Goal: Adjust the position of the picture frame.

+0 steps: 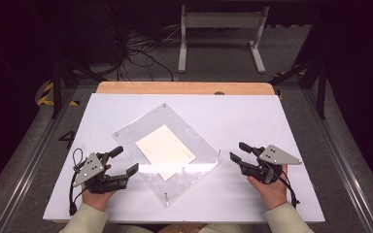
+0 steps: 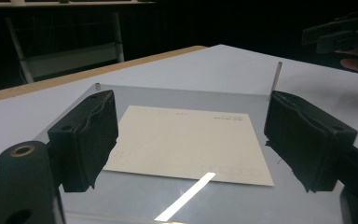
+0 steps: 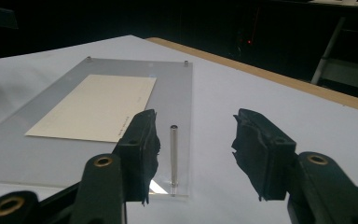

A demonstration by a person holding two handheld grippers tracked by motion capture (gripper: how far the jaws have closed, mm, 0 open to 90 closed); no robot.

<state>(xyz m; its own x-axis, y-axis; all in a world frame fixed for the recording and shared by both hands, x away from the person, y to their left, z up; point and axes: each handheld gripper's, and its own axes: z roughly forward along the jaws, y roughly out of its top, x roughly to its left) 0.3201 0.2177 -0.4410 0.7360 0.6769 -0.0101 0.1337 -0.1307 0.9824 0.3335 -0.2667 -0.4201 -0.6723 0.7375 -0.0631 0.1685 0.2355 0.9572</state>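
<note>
- Dark room behind, white bench (image 1: 233,116) with a wooden strip along the far edge.
- A clear acrylic sheet (image 1: 200,143) is lying turned at an angle mid-bench, a cream card (image 1: 164,146) sitting on it, metal pins (image 1: 219,151) standing at its corners.
- Left tongs (image 1: 126,160) are gaping wide at the sheet's left edge, gripping nothing.
- Right tongs (image 1: 237,151) are also spread wide, just right of the sheet, empty.

Small print on the cream card (image 2: 186,144) is staying too faint to read (in both gripper views); the bottom edge is cutting off both forearms.
</note>
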